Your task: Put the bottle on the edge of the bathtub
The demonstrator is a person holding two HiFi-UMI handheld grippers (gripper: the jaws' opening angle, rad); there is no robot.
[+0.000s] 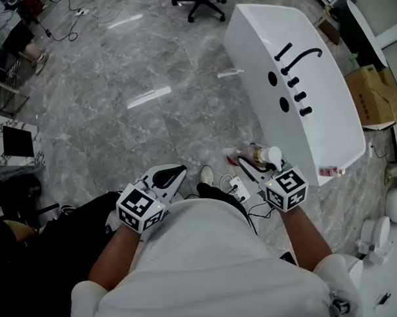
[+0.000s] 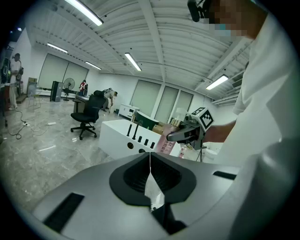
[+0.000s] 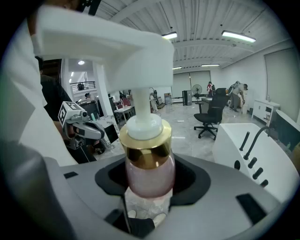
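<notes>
A pink pump bottle [image 3: 147, 164] with a gold collar and a white pump head stands upright between the jaws of my right gripper [image 3: 149, 180], which is shut on its body. In the head view this gripper [image 1: 252, 163] holds the bottle [image 1: 265, 157] just left of the near end of the white bathtub [image 1: 328, 116], above the floor. My left gripper [image 1: 168, 177] hangs to the left, over the floor in front of the person, with its jaws closed together and nothing in them [image 2: 150, 164]. From the left gripper view the bottle [image 2: 165, 146] shows in front of the bathtub [image 2: 117, 136].
Black faucet fittings [image 1: 298, 59] sit on the tub's top. A small pink item [image 1: 330, 172] lies at the tub's near rim. A cardboard box [image 1: 373, 97] and white fixtures [image 1: 392, 212] stand right of the tub. An office chair [image 1: 201, 0] is at the far side, cables [image 1: 236, 184] by the feet.
</notes>
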